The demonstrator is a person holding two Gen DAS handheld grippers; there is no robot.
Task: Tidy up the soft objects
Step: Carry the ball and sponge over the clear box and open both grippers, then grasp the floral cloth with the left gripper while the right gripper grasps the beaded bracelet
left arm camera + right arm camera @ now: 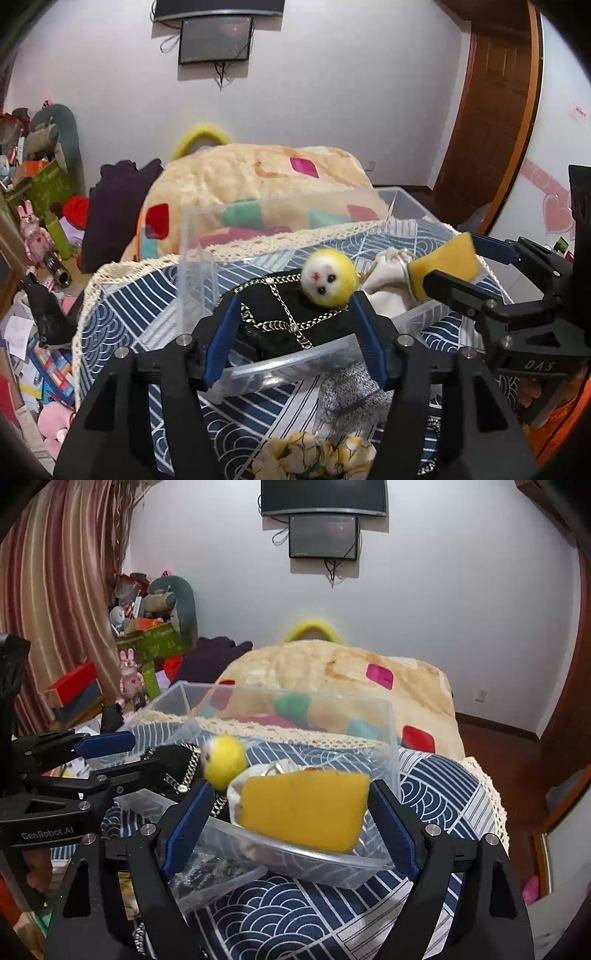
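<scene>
Left tongs (291, 334): jaws apart, blue pads clear of the yellow ball (330, 277), which looks blurred above the bin (295, 363). Judged released so it drops in. No earlier frame to confirm.

Right tongs (291, 823): jaws wide. The sponge (304, 808) sits between the pads, smeared, apparently free; it hangs over the bin's near wall, also read as a drop.

Ball: fuzzy felt, white face with dark bead eyes, round. Sponge: yellow foam slab, squared edges, will compress. Already in the bin: black cloth (295, 314) crossed by a metal chain, limp; white pouch (388, 280), soft cotton, gathered neck.

Bin: clear rigid plastic, straight walls, on a blue wave-pattern cover (303, 915) with lace trim. A scrunchie (314, 458) lies outside, not yet sorted.
</scene>
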